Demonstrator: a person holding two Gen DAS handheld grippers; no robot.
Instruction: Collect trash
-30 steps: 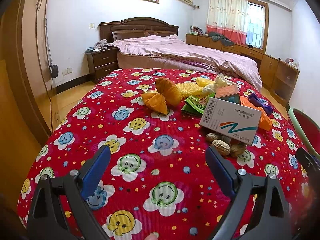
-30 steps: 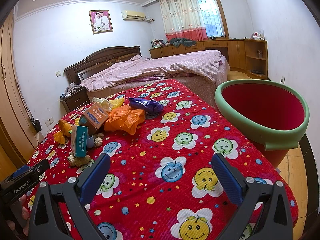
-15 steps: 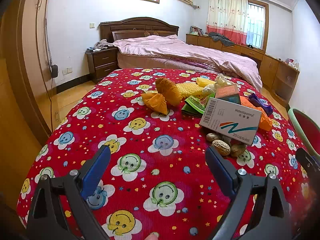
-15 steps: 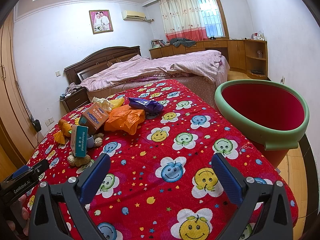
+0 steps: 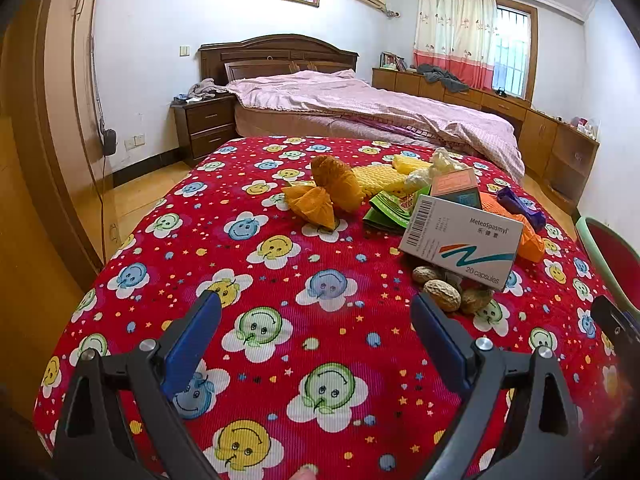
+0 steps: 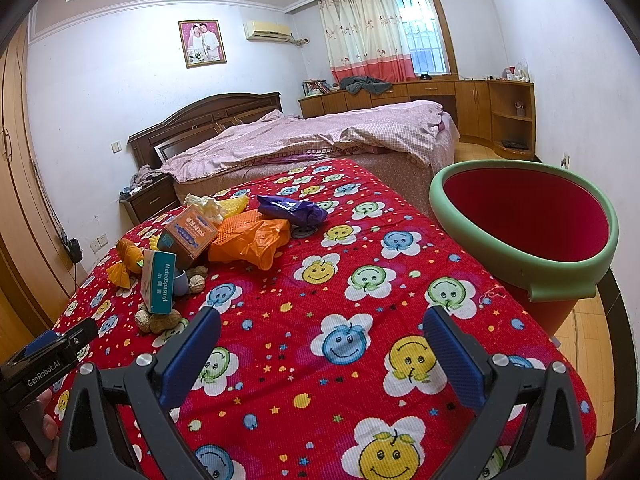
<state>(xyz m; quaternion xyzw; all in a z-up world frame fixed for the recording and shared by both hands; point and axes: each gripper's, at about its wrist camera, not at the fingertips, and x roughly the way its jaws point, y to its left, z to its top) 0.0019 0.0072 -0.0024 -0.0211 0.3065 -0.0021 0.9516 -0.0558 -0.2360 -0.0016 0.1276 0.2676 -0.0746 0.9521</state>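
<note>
Both wrist cams low over red cloth [image 5: 280, 320], facing bed [image 6: 320, 136]; L looks from left, R from right; shared: trash pile [image 5: 460, 236].

The right tongs [image 6: 322, 334] hover with jaws wide apart above the bench's red smiley-flower cloth [image 6: 360, 312], gripping nothing. A red bin with a green rim [image 6: 520, 236] stands just beside the bench's right edge. Further back left lies a heap: a MeteoSpasmyl box [image 6: 158, 282] among peanuts [image 6: 160, 322], an orange plastic bag [image 6: 256, 240], a purple wrapper [image 6: 290, 210].
</note>
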